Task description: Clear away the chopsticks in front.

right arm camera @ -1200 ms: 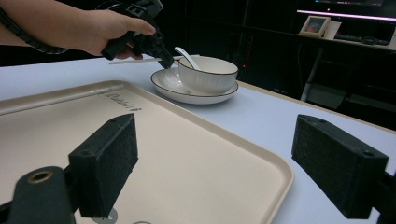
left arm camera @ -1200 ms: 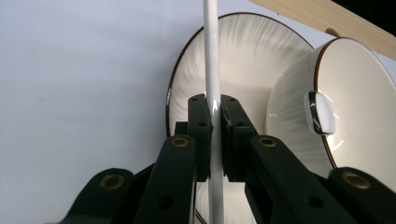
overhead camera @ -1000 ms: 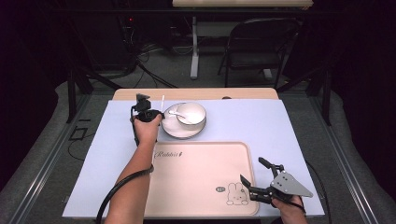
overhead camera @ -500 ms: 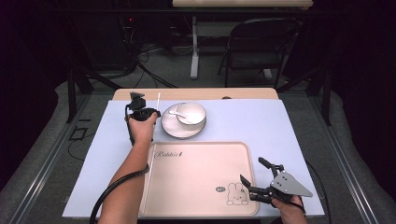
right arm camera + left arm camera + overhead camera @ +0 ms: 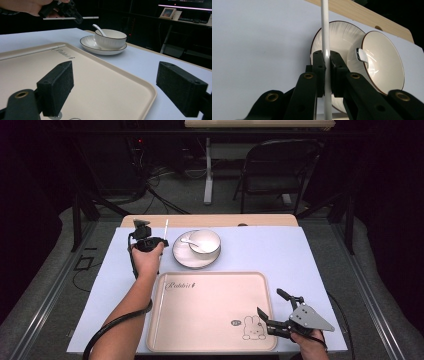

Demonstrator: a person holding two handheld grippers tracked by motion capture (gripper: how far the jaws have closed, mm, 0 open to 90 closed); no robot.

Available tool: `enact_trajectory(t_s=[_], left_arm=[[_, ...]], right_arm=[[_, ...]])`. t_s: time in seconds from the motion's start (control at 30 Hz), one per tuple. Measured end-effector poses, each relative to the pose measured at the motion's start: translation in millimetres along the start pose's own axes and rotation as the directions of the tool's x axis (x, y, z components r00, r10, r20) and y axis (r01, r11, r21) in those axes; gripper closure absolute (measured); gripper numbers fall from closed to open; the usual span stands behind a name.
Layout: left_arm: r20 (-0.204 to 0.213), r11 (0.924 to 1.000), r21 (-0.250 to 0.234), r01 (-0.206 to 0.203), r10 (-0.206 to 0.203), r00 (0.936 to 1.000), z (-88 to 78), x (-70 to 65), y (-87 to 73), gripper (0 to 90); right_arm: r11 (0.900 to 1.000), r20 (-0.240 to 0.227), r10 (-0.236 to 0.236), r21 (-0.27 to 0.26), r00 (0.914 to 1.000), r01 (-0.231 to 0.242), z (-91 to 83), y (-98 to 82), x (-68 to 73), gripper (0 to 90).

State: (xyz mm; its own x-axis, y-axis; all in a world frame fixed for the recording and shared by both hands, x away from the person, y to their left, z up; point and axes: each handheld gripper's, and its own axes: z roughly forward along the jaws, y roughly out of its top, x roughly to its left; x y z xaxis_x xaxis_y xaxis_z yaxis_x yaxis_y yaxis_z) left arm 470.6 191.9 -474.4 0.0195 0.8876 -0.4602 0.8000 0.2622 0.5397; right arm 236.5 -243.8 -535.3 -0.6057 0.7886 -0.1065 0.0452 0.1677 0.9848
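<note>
My left hand-held gripper [image 5: 150,241] pinches a white chopstick [image 5: 325,37], upper left of the high view, just left of the plate [image 5: 186,260] (bowl [image 5: 205,241] on it). My right hand-held gripper [image 5: 272,312] stands spread, lower right, over the tray [image 5: 200,320] corner.

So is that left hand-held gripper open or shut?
Shut: the left hand-held gripper has its pads pressed on a thin white stick.
</note>
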Motion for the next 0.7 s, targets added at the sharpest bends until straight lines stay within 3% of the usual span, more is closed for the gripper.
enact_trajectory(t_s=[0.13,0.2,0.27,0.33,0.5,0.63,0.7], left_arm=[[0.008,0.9997,-0.004,-0.023,0.023,0.9997,-9.6,-2.2,-7.9,84.3],[-0.024,0.9976,-0.005,-0.07,0.07,0.9973,-15.5,-5.9,-15.0,84.2],[-0.047,0.9917,-0.008,-0.128,0.128,0.9907,-20.0,-11.3,-25.5,84.3],[-0.042,0.9876,0.006,-0.157,0.157,0.9867,-23.2,-14.6,-37.4,84.3],[0.007,0.9858,0.012,-0.167,0.167,0.9859,-32.0,-17.0,-67.5,84.2],[0.023,0.9823,0.021,-0.186,0.186,0.9823,-38.1,-14.3,-91.8,84.2],[0.04,0.9851,0.02,-0.171,0.17,0.9847,-40.0,-9.4,-105.3,84.2]], right_arm=[[1.0,0.001,-0.002,0.001,1.0,0.002,0.0,0.0,0.1,14.0],[1.0,0.002,-0.005,0.002,1.0,0.005,0.2,0.0,0.1,13.9],[1.0,0.003,-0.003,0.003,1.0,0.003,0.2,0.0,0.5,13.9],[1.0,0.005,-0.003,0.004,1.0,0.003,0.3,-0.1,0.6,13.9],[1.0,0.005,-0.003,0.008,1.0,0.003,0.3,-0.2,1.1,13.9],[1.0,0.007,-0.007,0.008,0.9999,0.007,0.4,-0.2,1.2,13.9],[1.0,0.008,-0.01,0.007,0.9999,0.01,0.3,-0.2,1.1,13.9]])
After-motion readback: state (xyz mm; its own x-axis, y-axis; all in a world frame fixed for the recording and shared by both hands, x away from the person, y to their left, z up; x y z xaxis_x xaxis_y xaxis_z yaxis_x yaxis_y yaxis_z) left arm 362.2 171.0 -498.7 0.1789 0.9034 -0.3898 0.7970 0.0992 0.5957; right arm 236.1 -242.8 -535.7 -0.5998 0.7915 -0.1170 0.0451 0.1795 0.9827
